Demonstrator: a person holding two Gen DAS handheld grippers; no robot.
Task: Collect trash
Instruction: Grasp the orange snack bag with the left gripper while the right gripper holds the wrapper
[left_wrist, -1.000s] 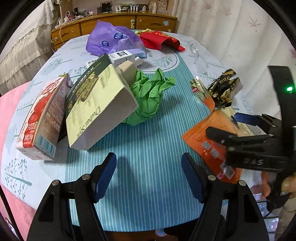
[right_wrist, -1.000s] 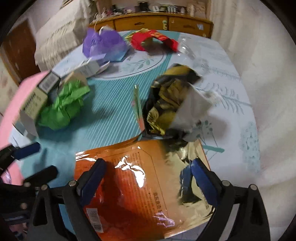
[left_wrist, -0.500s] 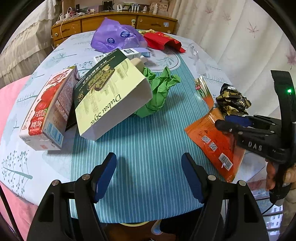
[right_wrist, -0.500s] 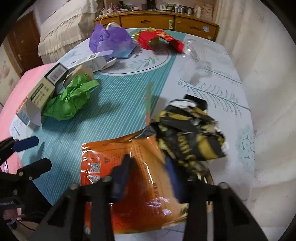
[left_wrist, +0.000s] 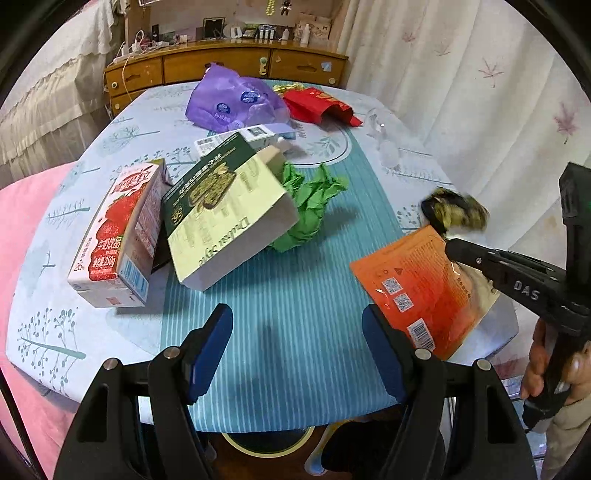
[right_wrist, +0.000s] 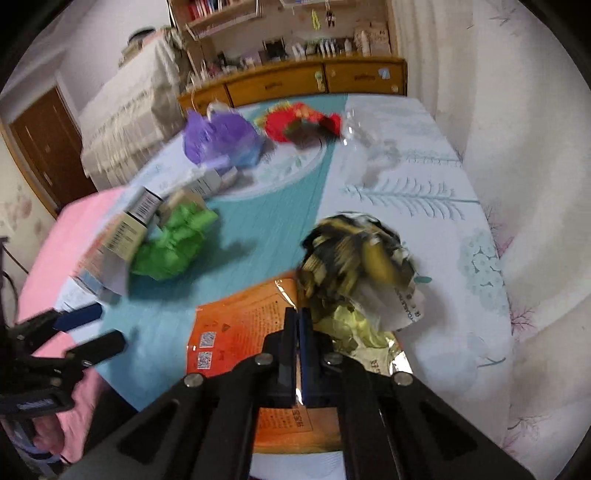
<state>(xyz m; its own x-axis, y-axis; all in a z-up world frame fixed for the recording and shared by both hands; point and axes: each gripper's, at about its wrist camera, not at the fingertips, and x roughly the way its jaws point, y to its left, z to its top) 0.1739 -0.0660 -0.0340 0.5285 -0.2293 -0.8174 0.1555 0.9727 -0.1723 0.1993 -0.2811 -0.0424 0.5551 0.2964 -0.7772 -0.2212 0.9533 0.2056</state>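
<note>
- Worktop (left_wrist: 306, 295) is covered by a teal striped cloth with pale tree-print borders; a wooden dresser (left_wrist: 221, 66) is seen behind its far edge.
- Green-and-cream box (left_wrist: 229, 218) is propped tilted at left, leaning against the strawberry milk carton (left_wrist: 118, 240) on its left.
- Orange foil pouch (left_wrist: 417, 280) is laid flat at the near right edge, partly overhanging it.
- Purple plastic bag (left_wrist: 232, 103) is placed at far centre, red packet (left_wrist: 317, 107) just right of it.
- Crumpled green paper (left_wrist: 310, 210) is set mid-worktop, touching the box's right side.
- Black-and-gold wrapper (right_wrist: 354, 254) is seen lifted above the pouch's far corner, blurred.
- Right gripper (right_wrist: 298, 325): fingers closed completely together over the pouch; the wrapper is bunched right at the tips, pinch point not resolvable, so the hold cannot be confirmed.
- Left gripper (left_wrist: 297, 347): fingers held fairly wide apart, nothing between them, above the near worktop edge.
</note>
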